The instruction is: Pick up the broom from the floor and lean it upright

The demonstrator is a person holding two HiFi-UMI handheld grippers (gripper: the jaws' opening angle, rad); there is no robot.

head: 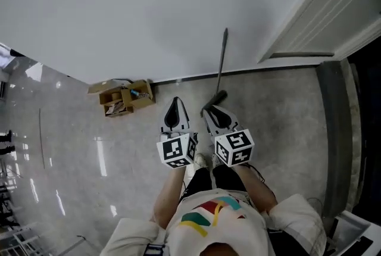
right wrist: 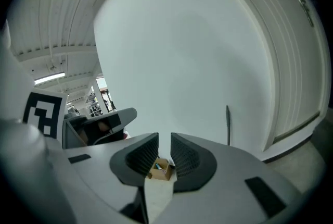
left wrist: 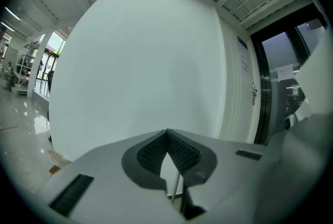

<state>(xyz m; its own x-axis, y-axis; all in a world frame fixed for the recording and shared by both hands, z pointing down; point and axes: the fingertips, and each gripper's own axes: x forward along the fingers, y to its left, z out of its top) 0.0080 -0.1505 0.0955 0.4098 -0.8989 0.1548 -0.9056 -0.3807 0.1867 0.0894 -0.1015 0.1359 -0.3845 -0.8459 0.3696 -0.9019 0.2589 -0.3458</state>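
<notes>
And there's the white T-shirt (head: 208,216), striped red, yellow and green, over what look like dark shorts (head: 221,177), plus the pale grey left gripper (head: 174,103) and right gripper (head: 209,112), black ribbed pads (right wrist: 141,158), each topped by a black-and-white marker cube (head: 177,150).

Broom (head: 221,64): thin dark handle, dark head. Standing near-upright, handle top leaning on white wall (head: 149,11), head resting on grey floor (head: 280,124) at floor's edge along that wall.

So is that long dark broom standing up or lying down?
Upright: the long dark broom leans against the white wall, its head down on the grey floor.
</notes>
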